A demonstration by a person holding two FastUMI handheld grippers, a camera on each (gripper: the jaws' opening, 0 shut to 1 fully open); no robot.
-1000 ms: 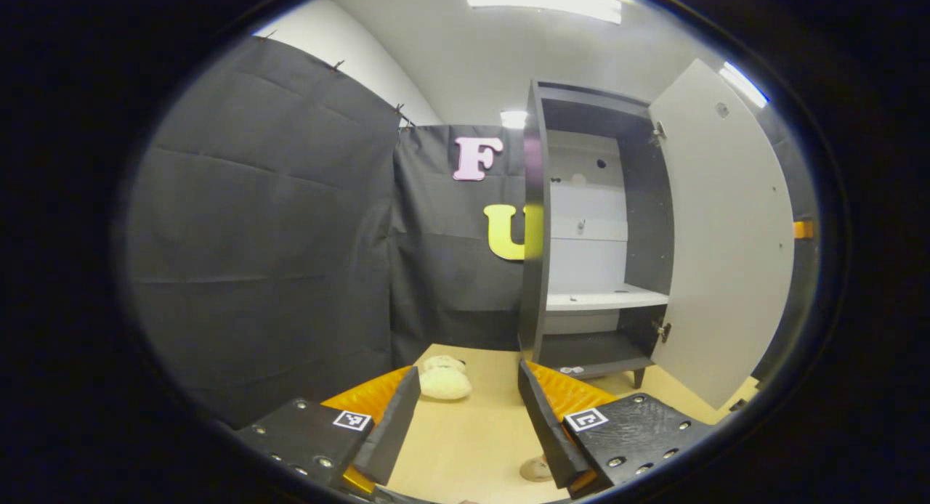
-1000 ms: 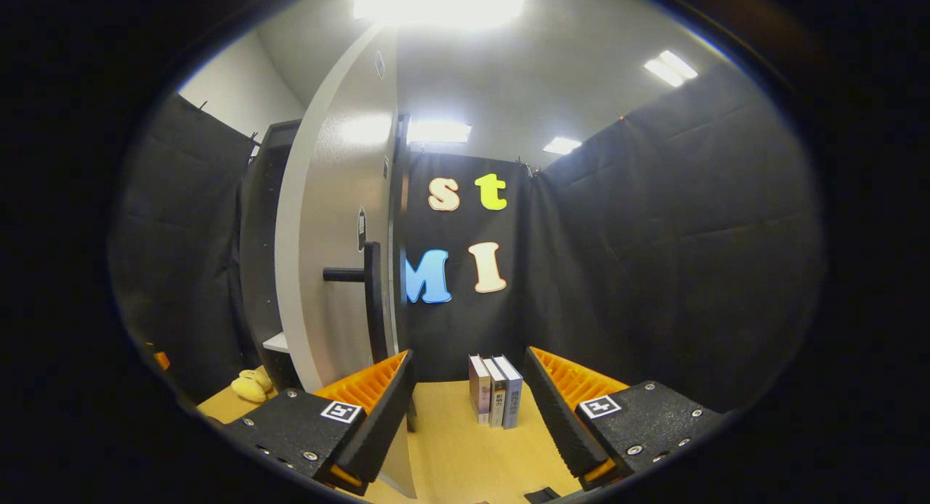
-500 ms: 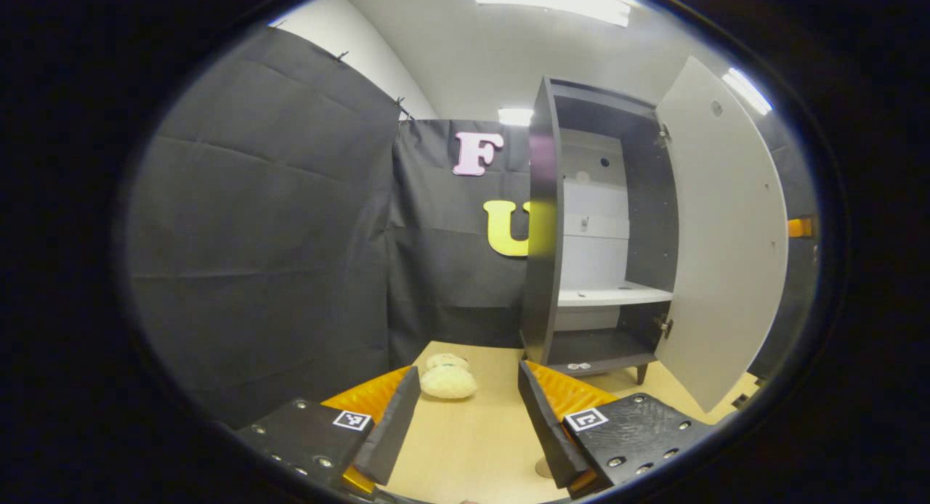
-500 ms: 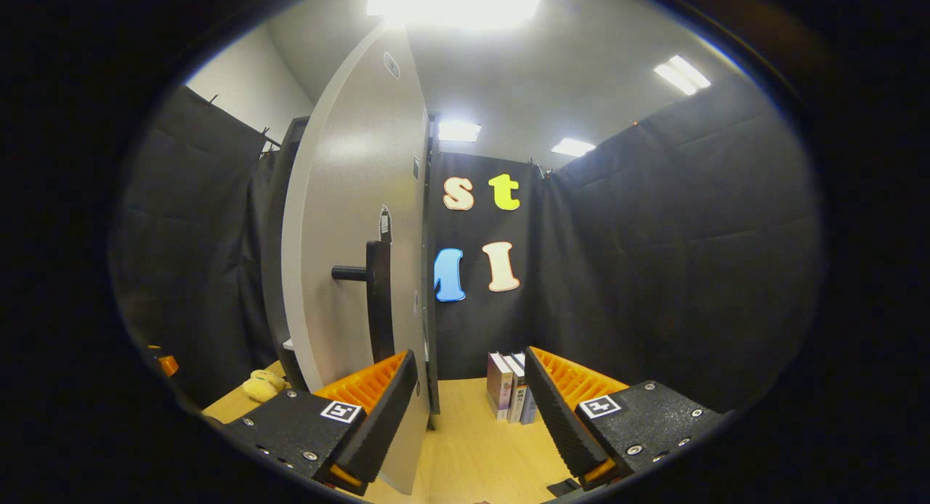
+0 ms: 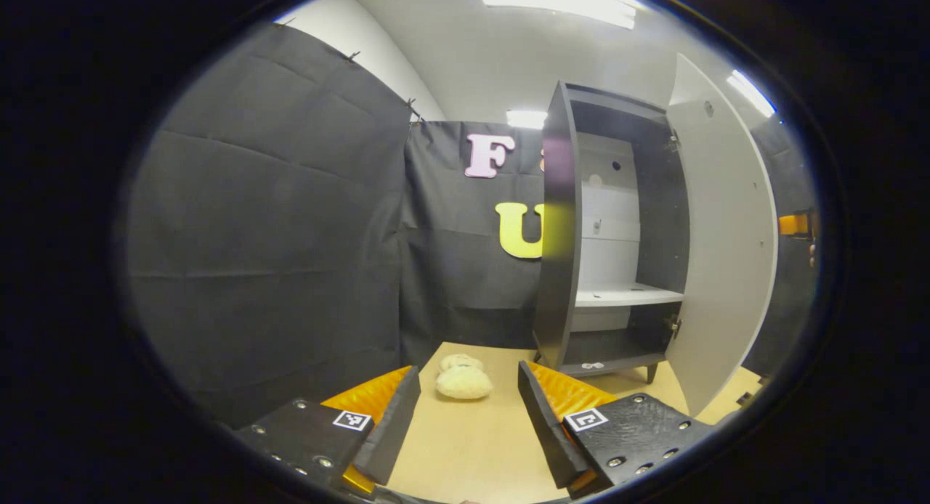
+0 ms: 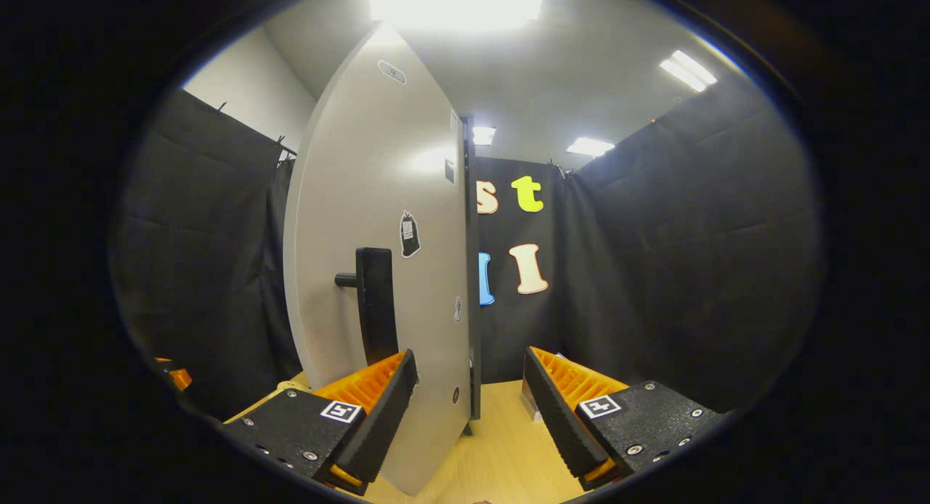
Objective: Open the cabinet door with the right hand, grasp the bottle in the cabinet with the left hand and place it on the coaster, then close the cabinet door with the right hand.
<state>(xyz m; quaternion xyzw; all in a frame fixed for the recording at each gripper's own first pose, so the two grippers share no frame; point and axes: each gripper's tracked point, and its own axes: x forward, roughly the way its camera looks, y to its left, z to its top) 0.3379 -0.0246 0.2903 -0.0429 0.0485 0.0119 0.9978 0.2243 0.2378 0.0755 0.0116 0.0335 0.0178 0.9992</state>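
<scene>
The door (image 6: 378,271) stands ajar, so the closing step seems in hand: judged best pushed flat on its smooth grey face beside the black bar handle (image 6: 374,304), slowly, to spare the hinges. The right gripper (image 6: 471,409) and left gripper (image 5: 468,417) both have ribbed orange fingers spread, holding nothing. The cabinet (image 5: 559,228), dark matte with a pale shelf, stands at the far right; I cannot see the bottle.

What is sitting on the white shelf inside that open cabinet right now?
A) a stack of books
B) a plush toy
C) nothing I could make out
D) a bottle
C: in the left gripper view the cabinet door stands open and the white shelf looks bare, with no bottle, books or toy on it; the fluffy cream toy lies on the table outside the cabinet.
</scene>
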